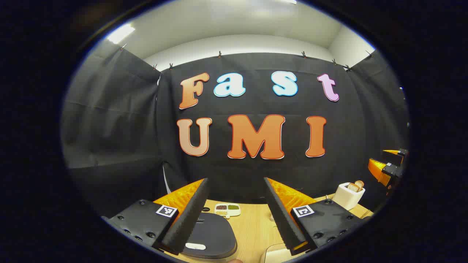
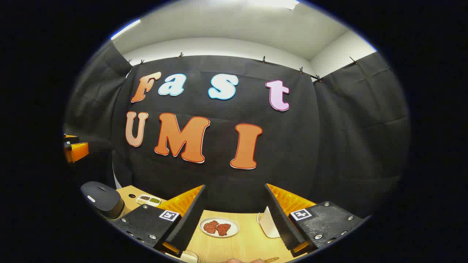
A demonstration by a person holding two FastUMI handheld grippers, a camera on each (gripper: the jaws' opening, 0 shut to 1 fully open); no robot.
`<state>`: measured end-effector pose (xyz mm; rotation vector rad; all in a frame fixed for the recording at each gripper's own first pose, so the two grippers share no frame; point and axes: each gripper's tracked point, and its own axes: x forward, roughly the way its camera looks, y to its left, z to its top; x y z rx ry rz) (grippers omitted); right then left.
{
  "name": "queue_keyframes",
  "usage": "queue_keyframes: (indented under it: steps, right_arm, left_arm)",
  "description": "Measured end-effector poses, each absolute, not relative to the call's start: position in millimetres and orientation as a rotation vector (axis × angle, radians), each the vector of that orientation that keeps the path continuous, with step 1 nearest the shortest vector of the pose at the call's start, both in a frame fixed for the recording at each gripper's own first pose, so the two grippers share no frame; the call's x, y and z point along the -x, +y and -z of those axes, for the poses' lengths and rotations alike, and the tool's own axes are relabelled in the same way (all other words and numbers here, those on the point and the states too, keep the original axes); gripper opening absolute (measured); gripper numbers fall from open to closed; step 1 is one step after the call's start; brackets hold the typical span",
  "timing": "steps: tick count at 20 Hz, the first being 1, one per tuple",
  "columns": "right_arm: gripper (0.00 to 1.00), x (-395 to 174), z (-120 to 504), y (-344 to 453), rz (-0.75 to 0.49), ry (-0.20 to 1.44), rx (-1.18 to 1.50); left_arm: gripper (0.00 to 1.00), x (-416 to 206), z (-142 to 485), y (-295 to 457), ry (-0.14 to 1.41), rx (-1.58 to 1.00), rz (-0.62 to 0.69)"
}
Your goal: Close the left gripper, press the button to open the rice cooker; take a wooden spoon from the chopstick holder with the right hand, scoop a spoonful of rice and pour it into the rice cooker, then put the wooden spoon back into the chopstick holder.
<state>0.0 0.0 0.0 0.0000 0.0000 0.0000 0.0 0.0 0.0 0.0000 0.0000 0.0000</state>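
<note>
Above the wooden table [image 1: 252, 226] both grippers — left [image 1: 236, 215], right [image 2: 234, 219] — hold fingers spread wide, grasping nothing.

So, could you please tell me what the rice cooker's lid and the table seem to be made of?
The rice cooker lid looks like dark moulded plastic with a matte to satin finish: smooth, rounded edges, a soft sheen and a pale oval button set in. The table looks like light wood or a wood-grain laminate, judging by the fine straight grain lines; which of the two, the views cannot settle.
</note>
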Motion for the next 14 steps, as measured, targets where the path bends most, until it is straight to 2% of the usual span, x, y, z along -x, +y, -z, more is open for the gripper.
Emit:
queue_keyframes:
  steps: [6, 10, 14]
  right_arm:
    - [0.94, 0, 3, -11, -0.005, -0.001, -0.021]
    - [0.96, -5, 9, -18, 0.000, 0.015, -0.033]
    - [0.94, -5, 10, -22, 0.006, 0.013, -0.017]
  left_arm:
    - [0.97, 5, 2, -44, 0.007, -0.012, 0.057]
    - [0.97, 7, 8, -57, 0.025, -0.025, 0.078]
    - [0.97, 5, 12, -56, 0.035, -0.040, 0.075]
